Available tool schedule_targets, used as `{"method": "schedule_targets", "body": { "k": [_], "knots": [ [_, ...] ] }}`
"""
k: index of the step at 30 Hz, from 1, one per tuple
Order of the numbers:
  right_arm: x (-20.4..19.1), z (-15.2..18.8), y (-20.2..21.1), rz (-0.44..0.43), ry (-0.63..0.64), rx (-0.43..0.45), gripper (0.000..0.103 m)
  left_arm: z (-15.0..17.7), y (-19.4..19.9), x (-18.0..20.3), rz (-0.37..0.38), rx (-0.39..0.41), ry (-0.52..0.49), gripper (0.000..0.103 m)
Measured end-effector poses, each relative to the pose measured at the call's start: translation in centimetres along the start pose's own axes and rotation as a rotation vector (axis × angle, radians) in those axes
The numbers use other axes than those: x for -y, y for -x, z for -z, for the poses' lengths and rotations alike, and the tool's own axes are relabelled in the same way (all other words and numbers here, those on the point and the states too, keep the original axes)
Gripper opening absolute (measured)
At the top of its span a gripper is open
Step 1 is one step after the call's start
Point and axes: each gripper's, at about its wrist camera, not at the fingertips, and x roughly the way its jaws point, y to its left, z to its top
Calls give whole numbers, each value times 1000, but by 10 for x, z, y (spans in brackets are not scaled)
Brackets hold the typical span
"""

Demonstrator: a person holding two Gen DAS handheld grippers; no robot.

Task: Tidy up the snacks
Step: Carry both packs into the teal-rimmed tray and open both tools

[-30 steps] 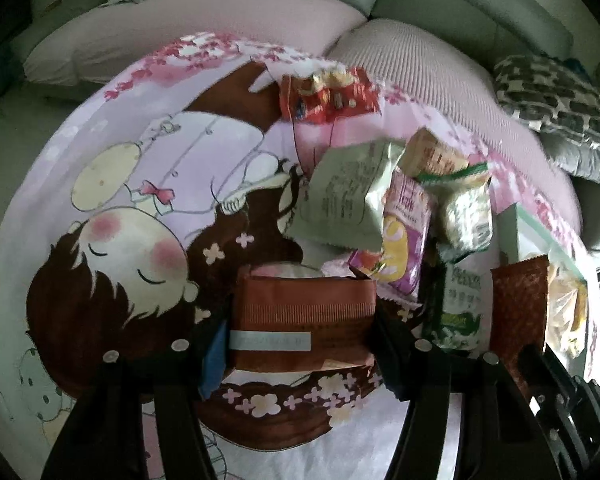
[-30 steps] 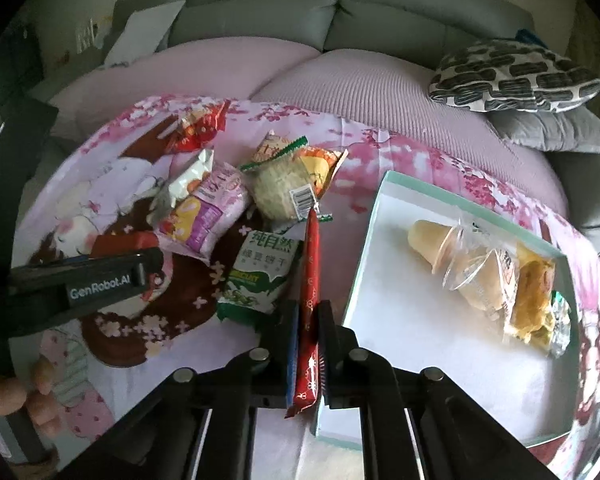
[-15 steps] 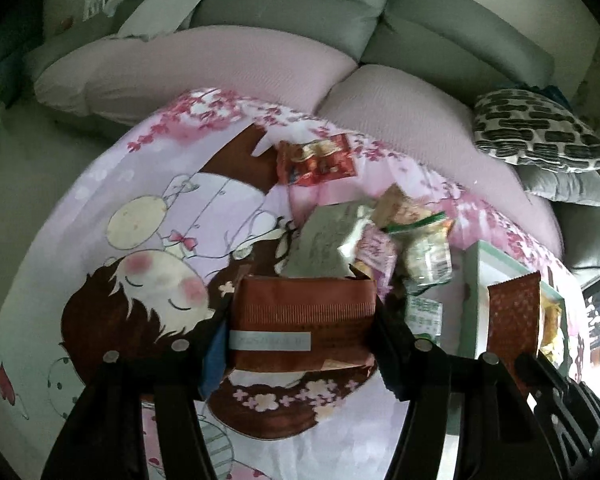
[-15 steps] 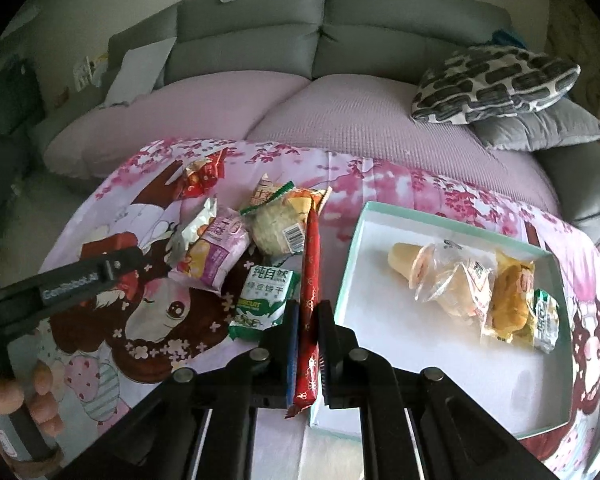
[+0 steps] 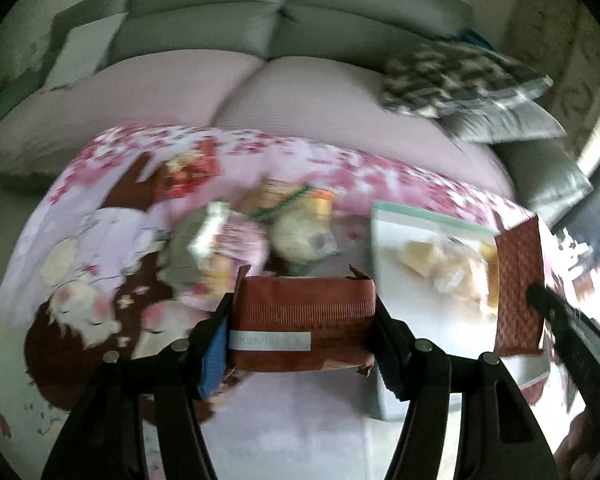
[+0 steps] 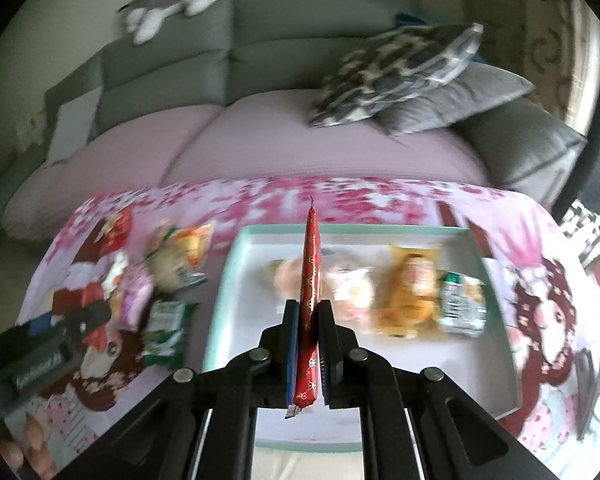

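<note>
My left gripper [image 5: 304,300] is shut on a brown-red snack packet [image 5: 304,320] and holds it above the cartoon blanket, just left of the white tray [image 5: 396,240]. My right gripper [image 6: 310,312] is shut on a thin red snack packet [image 6: 311,264], held edge-on above the white tray [image 6: 236,280]. That packet [image 5: 518,284] and the right gripper also show at the right of the left wrist view. Several wrapped snacks [image 6: 412,292] lie in the tray. A pile of loose snacks [image 5: 260,232] lies on the blanket left of the tray.
The pink cartoon blanket [image 6: 540,248] covers the surface under everything. A grey sofa [image 6: 260,48] with a patterned pillow [image 6: 396,68] and a plush toy [image 6: 172,4] stands behind. A red snack packet [image 5: 188,168] lies apart at the blanket's far left.
Both grippers have risen and swung right with their packets. The right one now hangs over the tray; the left one has left the snack pile and come close to the tray's left edge.
</note>
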Motion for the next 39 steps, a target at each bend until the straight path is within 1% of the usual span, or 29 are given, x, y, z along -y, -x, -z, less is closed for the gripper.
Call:
{"method": "schedule_targets", "body": {
  "k": [3,8,10,13,17,22,26,31,35,39],
  "knots": [
    [23,-3,1,39,-41,1,10,4,-6,30,21,-18,-79,64],
    [59,-4,6,75,-114,5,10,13,-13,64,43,-45,-169,64],
    [67,-3,7,87,-131,6,10,18,-16,76,54,-57,-196,64],
    [72,-2,7,76,-141,0,10,24,-23,89,57,-73,-228,64],
    [67,0,0,49,-125,-22,10,29,-33,95,51,-97,-244,64],
    [70,4,-13,48,-133,-56,10,31,-44,94,47,-118,-233,64],
    [75,7,-20,119,-128,-80,10,32,-52,93,40,-131,-225,64],
    [83,10,-28,166,-131,-108,10,33,-57,94,42,-138,-224,64],
    [86,12,-34,220,-116,-129,10,35,-61,97,43,-150,-237,64],
    [91,13,-38,248,-123,-137,10,37,-63,100,25,-150,-255,64]
  ]
}}
